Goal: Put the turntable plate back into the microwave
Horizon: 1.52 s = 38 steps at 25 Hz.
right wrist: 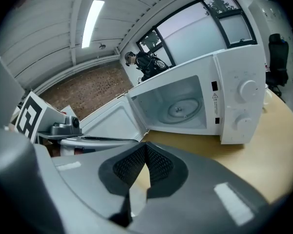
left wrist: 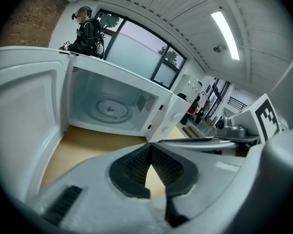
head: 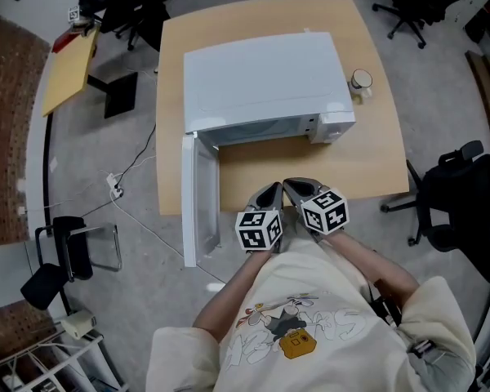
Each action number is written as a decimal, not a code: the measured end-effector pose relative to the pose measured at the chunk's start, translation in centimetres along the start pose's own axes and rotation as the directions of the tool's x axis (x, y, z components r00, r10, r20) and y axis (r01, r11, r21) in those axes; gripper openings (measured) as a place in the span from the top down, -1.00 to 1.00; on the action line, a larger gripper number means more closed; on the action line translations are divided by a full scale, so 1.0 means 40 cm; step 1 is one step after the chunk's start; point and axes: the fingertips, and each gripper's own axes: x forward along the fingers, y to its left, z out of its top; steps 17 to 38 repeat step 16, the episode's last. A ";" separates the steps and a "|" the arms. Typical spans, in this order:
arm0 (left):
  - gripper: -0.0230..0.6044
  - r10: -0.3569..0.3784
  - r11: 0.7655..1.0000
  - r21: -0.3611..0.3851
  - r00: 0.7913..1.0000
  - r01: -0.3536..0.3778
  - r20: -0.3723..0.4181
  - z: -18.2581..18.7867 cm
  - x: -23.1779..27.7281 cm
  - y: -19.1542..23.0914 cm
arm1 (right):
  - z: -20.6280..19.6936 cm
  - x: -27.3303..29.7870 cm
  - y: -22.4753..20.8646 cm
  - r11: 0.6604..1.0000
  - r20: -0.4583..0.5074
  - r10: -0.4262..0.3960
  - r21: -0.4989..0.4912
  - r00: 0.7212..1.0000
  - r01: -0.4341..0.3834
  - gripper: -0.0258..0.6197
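Looking into the cavity from both gripper views, I find the turntable plate (left wrist: 110, 107) lying flat and face up on the floor of the microwave (head: 261, 80), with its centre boss showing in the middle. Being round, it has no long axis to speak of, and its rim looks level as far as I can judge. The placing step reads to me as done, with the door (head: 191, 207) swung out to the left, past the front edge of the bench (head: 367, 158). The left gripper (left wrist: 150, 149) and the right gripper (right wrist: 145, 147) hang side by side at the near edge of the bench, well clear of the opening, each with its fingers pressed together and nothing between them. My worry is that I cannot tell whether the plate sits properly on its drive hub; if it rides off-centre it may wobble or jam. Going back in with closed fingers to nudge it could chip the glass or skid it against the cavity wall. The open door stands near my left gripper, so a careless sweep could knock it
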 end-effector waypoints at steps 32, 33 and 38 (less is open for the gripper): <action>0.93 0.012 1.000 -0.005 1.000 -0.012 -0.013 -0.030 -0.023 -0.001 | -0.023 -0.029 0.016 0.999 0.020 -0.017 -0.031 1.000 0.018 0.90; 0.93 0.012 1.000 -0.005 1.000 -0.012 -0.013 -0.030 -0.023 -0.001 | -0.023 -0.029 0.016 0.999 0.020 -0.017 -0.031 1.000 0.018 0.90; 0.93 0.012 1.000 -0.005 1.000 -0.012 -0.013 -0.030 -0.023 -0.001 | -0.023 -0.029 0.016 0.999 0.020 -0.017 -0.031 1.000 0.018 0.90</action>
